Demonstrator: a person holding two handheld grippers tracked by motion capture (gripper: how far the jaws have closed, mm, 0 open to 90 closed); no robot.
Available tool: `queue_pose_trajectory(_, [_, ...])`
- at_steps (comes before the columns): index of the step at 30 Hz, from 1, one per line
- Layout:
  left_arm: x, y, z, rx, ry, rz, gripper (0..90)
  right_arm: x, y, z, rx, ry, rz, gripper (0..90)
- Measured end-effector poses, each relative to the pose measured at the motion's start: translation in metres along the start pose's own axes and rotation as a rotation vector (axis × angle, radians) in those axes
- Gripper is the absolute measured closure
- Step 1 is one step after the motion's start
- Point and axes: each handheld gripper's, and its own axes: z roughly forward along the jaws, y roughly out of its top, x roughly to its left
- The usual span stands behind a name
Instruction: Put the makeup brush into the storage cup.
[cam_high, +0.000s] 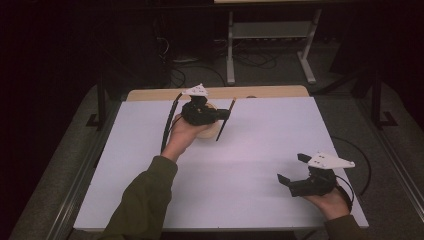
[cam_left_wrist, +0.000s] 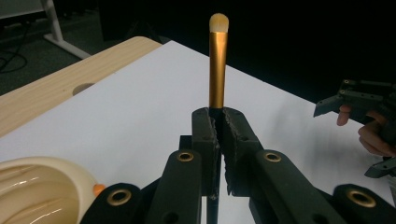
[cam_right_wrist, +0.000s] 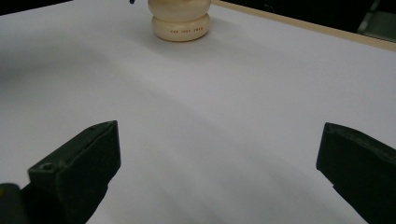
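Black, matte jaws of the left gripper (cam_left_wrist: 219, 122) rise from the bottom centre of the left gripper view, pressed together on a slim makeup brush (cam_left_wrist: 217, 60); its shiny copper ferrule stands straight up to a rounded tuft of pale bristles near the top of the frame. At lower left of that view curves the glossy cream rim of a ceramic holder (cam_left_wrist: 42, 196). In the high view the same brush (cam_high: 225, 120) slants as a thin dark stick at upper centre, just beside the holder (cam_high: 209, 131), on a smooth white tabletop (cam_high: 260, 150) edged by a light wood strip (cam_high: 150, 94). Lower right there, the right gripper (cam_high: 291, 167) rests with its blocky jaws spread wide, nothing between them.
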Motion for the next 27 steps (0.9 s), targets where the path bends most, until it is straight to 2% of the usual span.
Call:
queue_pose_trajectory(20, [0.021,0.000,-0.027,-0.023,0.092,-0.014,84.2,0.000,0.000,0.000,-0.003,-0.002,0.007,0.0])
queue_pose_trajectory(27, [0.027,-0.001,-0.034,-0.027,0.111,-0.023,84.2,0.000,0.000,0.000,-0.001,-0.002,0.000,0.0])
